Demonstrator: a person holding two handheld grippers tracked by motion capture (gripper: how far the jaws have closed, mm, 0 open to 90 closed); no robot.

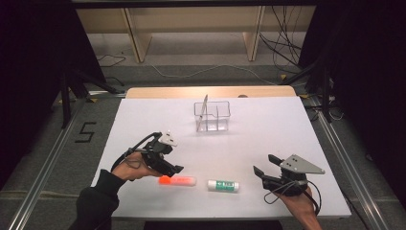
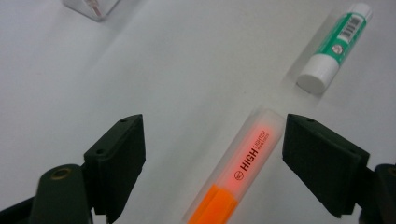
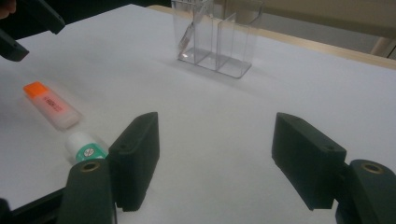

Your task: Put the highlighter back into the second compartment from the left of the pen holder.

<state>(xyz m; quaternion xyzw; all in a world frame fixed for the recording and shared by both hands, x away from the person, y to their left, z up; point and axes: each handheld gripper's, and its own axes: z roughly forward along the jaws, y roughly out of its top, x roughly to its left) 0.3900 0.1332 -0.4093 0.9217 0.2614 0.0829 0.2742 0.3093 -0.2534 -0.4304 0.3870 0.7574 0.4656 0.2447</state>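
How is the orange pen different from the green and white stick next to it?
The highlighter has an orange end and a frosted cap printed HIGH; the glue stick has a green label, a barcode and white ends. The highlighter looks flatter and a bit longer; the glue stick is round. The highlighter lies by the open left gripper; the glue stick lies nearer the right gripper. Both lie flat on the white table, almost end to end.
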